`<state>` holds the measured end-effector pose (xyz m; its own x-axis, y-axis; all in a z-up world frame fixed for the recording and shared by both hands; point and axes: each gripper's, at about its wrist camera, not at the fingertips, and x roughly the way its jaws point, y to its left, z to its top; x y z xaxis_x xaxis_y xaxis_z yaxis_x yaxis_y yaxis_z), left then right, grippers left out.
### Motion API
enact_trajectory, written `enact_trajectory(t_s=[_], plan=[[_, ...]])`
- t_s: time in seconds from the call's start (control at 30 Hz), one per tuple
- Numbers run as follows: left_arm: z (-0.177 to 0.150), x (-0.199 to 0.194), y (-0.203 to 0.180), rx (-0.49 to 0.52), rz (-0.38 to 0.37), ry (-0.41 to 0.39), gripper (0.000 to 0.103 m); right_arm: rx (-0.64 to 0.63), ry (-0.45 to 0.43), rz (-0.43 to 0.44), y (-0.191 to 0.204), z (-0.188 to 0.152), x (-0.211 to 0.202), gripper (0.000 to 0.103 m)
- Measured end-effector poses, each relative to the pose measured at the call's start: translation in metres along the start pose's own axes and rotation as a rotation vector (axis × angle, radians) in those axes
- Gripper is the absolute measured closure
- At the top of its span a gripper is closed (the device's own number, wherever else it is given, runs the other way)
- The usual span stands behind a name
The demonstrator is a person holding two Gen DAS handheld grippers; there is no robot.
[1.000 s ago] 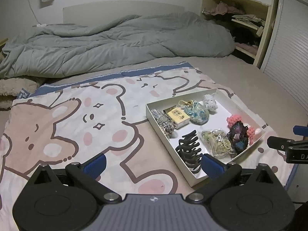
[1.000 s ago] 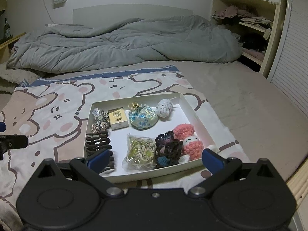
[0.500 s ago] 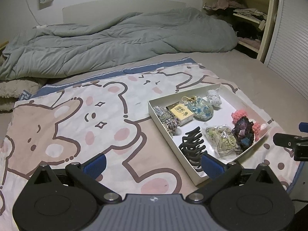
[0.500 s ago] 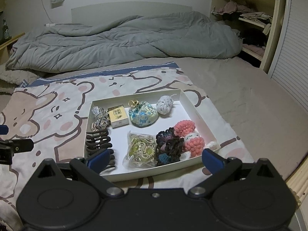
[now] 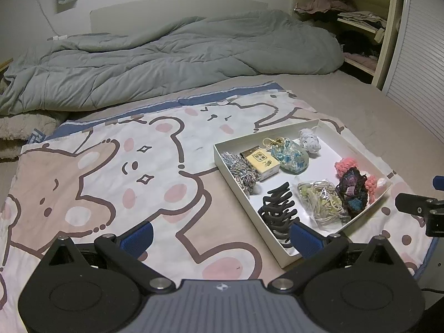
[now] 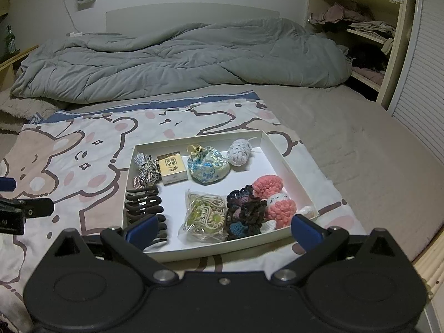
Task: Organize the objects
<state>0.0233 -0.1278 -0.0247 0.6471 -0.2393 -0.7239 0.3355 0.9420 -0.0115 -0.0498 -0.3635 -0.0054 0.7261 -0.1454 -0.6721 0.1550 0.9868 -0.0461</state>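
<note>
Both grippers are empty with fingers spread wide: the right gripper (image 6: pixel 224 226) hovers over the near edge of the white tray (image 6: pixel 288 163), and the left gripper (image 5: pixel 222 234) sits off to its left over the cartoon bear blanket (image 5: pixel 111 172). Everything to sort sits inside that tray on the bed, and it all looks light. Closest to the right gripper is the black claw clip (image 6: pixel 145 208), hard plastic with teeth, so I'd pinch it across the spine, since the prongs would probably slip. Next to it, the bag of hair ties (image 6: pixel 204 216) looks crinkly and slick, so better to grab a bunched corner. The dark crochet scrunchie (image 6: pixel 245 211) and the pink crochet doll (image 6: pixel 273 197) are soft and squishy and touch each other, so lifting one might drag the other. Further back, the little yellow box (image 6: pixel 172 168) is stiff, easy across its flat sides, with the twisted cord bundle (image 6: pixel 145 170) pressed against its left and the floral pouch (image 6: pixel 208 166) just to its right. The grey yarn ball (image 6: pixel 239 152) sits at the back. The tray walls get in the way of low sideways approaches, so coming from above seems safest. The grey duvet (image 6: pixel 180 61) is well out of the way.
</note>
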Motion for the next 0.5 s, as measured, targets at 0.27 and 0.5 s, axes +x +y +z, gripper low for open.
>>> enact_trajectory(t_s=[0.27, 0.5], plan=[[-0.0003, 0.0004, 0.0012, -0.006, 0.000, 0.001, 0.000, 0.000, 0.000, 0.000, 0.0003, -0.0002, 0.0000, 0.000], [-0.0001, 0.0012, 0.0009, -0.010, 0.000, 0.006, 0.000, 0.000, 0.002, -0.001, 0.0007, -0.0003, 0.0005, 0.000]])
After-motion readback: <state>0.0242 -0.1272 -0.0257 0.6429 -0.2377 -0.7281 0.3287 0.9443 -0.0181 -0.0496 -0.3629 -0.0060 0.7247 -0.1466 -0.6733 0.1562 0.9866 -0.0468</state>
